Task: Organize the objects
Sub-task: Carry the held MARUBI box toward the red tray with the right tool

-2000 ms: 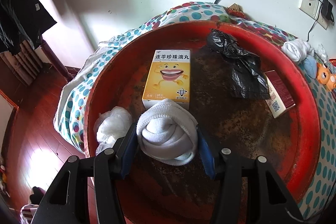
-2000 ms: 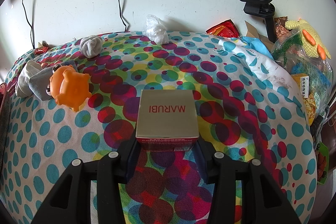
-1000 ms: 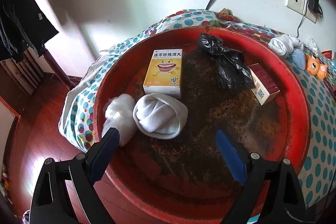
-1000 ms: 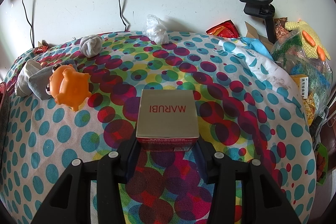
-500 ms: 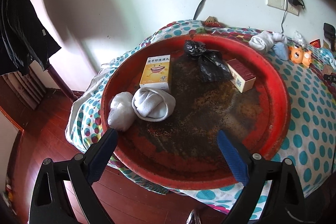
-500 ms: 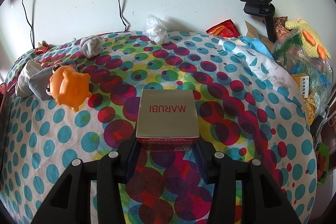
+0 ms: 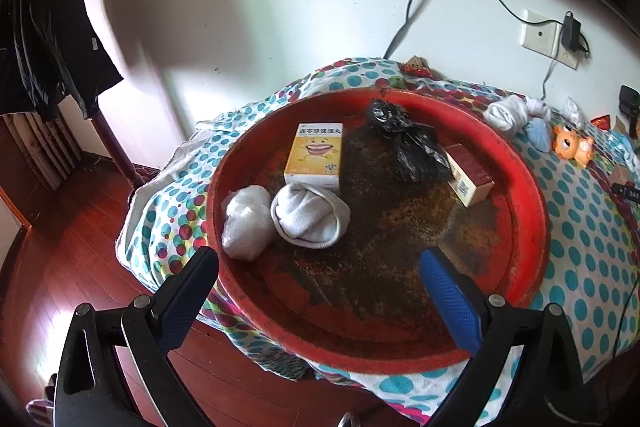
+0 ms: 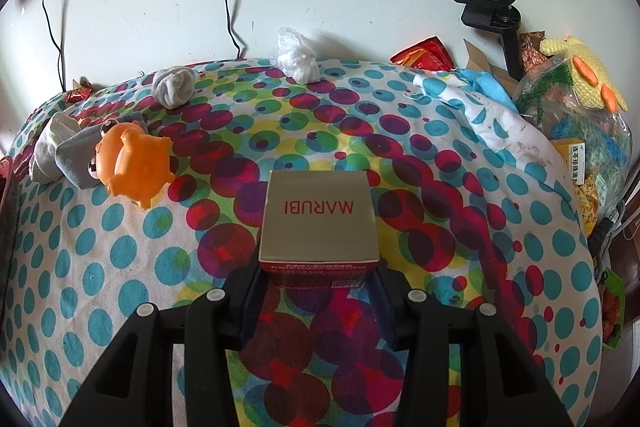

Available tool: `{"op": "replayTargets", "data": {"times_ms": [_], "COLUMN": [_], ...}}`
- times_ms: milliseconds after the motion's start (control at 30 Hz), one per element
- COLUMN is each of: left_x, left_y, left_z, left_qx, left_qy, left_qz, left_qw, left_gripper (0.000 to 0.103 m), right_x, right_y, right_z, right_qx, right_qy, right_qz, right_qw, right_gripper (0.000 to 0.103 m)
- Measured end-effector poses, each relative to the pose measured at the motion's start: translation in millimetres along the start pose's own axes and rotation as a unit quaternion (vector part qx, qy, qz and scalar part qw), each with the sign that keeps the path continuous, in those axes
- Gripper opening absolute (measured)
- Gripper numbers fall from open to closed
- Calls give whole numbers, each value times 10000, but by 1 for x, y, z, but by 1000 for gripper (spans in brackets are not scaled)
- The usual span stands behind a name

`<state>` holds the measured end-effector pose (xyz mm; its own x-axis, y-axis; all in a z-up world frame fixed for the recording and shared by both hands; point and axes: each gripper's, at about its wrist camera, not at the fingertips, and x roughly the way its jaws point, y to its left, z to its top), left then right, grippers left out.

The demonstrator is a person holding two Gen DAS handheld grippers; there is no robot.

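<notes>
Right gripper (image 8: 318, 291): fingers clamped on the near end of the MARUBI box (image 8: 319, 227), held above the dotted cloth (image 8: 120, 267); probably light, stiff card that would crush, best gripped by its side faces. Left gripper (image 7: 320, 279): fingers apart, empty, above the red tray (image 7: 532, 227) holding the soft rolled sock (image 7: 310, 215).

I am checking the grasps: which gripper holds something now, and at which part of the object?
The right gripper holds the MARUBI box by the two sides of its near end. The left gripper is open and holds nothing.
</notes>
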<state>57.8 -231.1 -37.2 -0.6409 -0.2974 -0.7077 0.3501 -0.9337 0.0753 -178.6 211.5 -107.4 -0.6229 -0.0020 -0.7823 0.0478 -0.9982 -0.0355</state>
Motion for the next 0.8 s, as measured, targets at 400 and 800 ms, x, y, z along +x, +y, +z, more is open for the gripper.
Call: {"op": "replayTargets", "data": {"times_ms": [400, 800], "left_x": [14, 21], "left_y": [0, 13], "left_z": [-3, -5], "left_qx": [-78, -325], "left_qy": [-102, -71], "left_qz": [-130, -142], "left_qw": [9998, 9993], "left_gripper": [101, 102], "right_x": [-18, -51], "right_y": [18, 80], "right_z": [-17, -36], "right_qx": [-212, -392], "right_qy": [-81, -32], "right_qz": [-137, 464], "right_qw": [9996, 9981], "right_gripper": [46, 46]}}
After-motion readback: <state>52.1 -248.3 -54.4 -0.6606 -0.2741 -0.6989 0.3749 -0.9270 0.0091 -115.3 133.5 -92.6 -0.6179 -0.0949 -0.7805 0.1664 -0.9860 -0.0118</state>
